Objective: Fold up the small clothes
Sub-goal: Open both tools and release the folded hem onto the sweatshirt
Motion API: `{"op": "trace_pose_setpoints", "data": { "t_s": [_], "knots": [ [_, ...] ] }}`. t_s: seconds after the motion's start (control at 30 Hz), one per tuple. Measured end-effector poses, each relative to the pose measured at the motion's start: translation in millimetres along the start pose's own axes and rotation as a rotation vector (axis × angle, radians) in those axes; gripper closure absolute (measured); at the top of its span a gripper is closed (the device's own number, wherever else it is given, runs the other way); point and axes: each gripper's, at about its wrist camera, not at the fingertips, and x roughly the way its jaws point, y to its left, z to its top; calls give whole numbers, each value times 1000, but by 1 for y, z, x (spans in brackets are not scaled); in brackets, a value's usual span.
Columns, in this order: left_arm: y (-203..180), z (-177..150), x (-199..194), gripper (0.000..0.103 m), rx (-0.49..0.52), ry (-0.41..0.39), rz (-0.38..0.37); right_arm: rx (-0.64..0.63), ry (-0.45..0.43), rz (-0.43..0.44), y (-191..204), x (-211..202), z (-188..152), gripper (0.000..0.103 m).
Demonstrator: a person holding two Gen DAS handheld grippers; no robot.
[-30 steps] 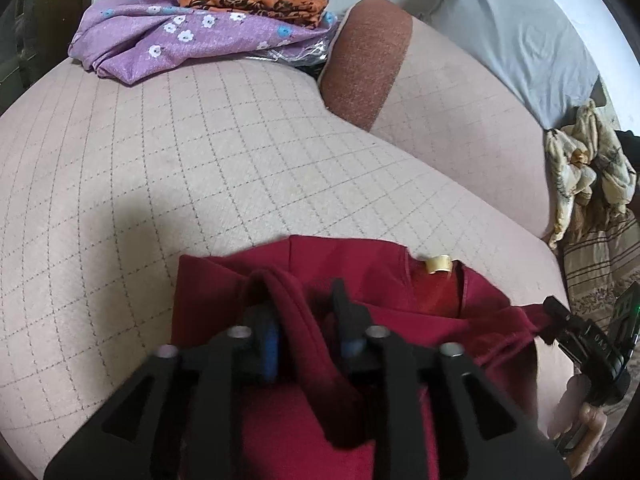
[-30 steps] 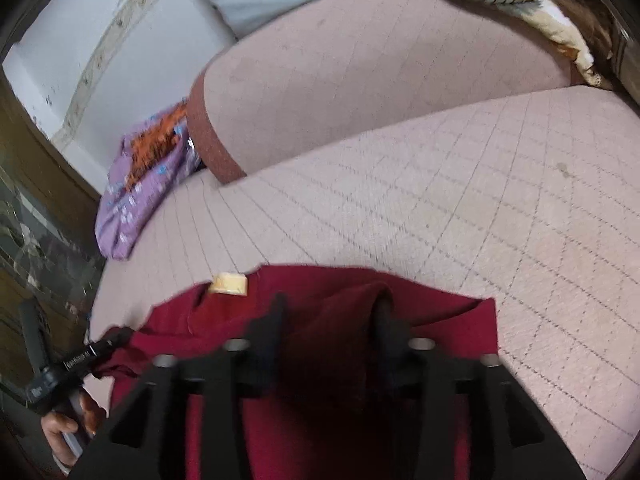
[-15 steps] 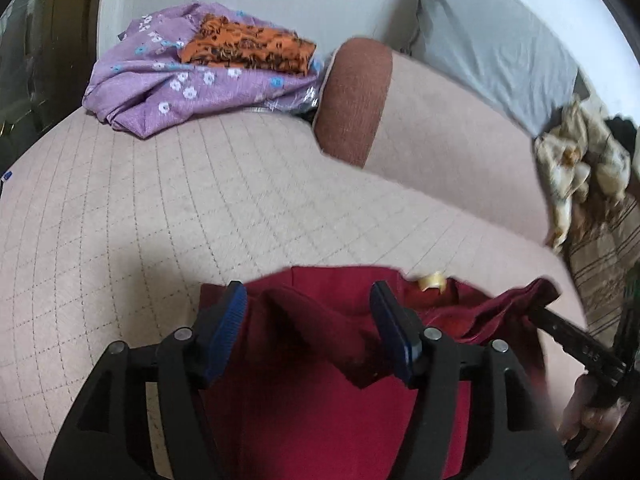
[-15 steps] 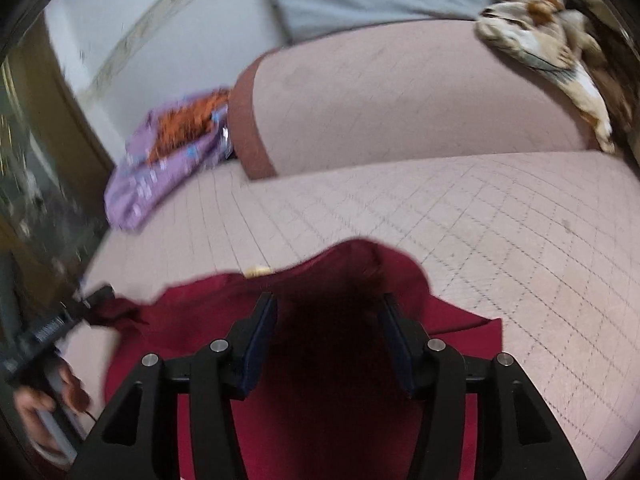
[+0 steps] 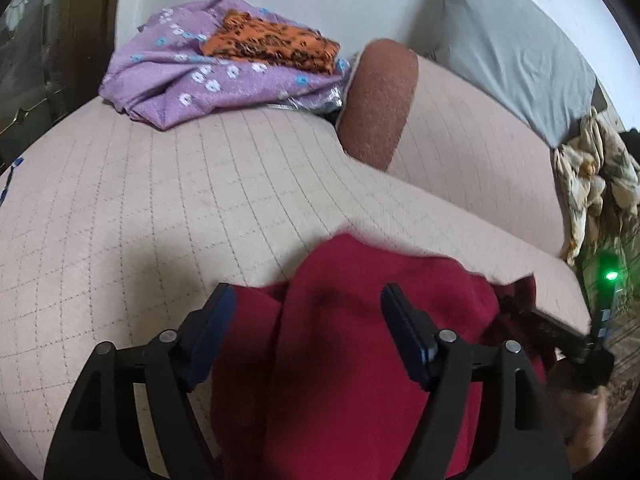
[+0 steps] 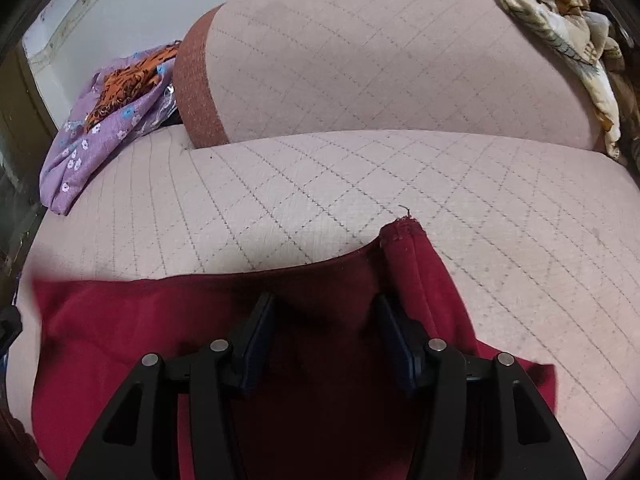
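A dark red garment (image 5: 352, 344) lies on the pink quilted cushion (image 5: 168, 208), folded over on itself. My left gripper (image 5: 308, 312) is open above it, its blue pads (image 5: 216, 320) spread wide and holding nothing. In the right wrist view the same red garment (image 6: 132, 332) lies flat, with a hemmed corner (image 6: 404, 232) raised at the far edge. My right gripper (image 6: 322, 316) is open just over the cloth, jaws apart, gripping nothing. The right gripper also shows in the left wrist view (image 5: 568, 340), held by a hand.
A purple flowered cloth (image 5: 188, 76) with an orange patterned cloth (image 5: 272, 44) on it lies at the far left. A pink bolster with a rust end (image 5: 376, 100) runs along the back. A grey pillow (image 5: 516, 48) and a crumpled cream cloth (image 5: 592, 184) are at the right.
Both grippers have opened and let go of the red garment, then lifted back. The upper part of the garment has dropped forward over the rest, hiding the yellow neck label.
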Motion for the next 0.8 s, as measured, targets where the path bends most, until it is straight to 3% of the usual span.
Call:
{"op": "trace_pose_setpoints", "data": {
  "t_s": [0.1, 0.23, 0.33, 0.47, 0.67, 0.8],
  "knots": [
    [-2, -3, 18, 28, 21, 61, 35, -20, -28, 2, -5, -24, -5, 49],
    [0, -12, 41, 28, 51, 141, 124, -13, -24, -39, -15, -25, -3, 48],
    [-5, -16, 41, 27, 95, 115, 148, 19, 43, -92, -28, 3, -1, 48],
    [-6, -19, 40, 27, 116, 100, 162, 33, 28, -102, -32, 8, -1, 47],
    [-4, -20, 36, 27, 121, 94, 163, -4, 21, -93, -24, -36, -11, 46],
    [-4, -22, 33, 27, 122, 89, 167, -51, 35, -62, -20, -65, -39, 42]
  ]
}}
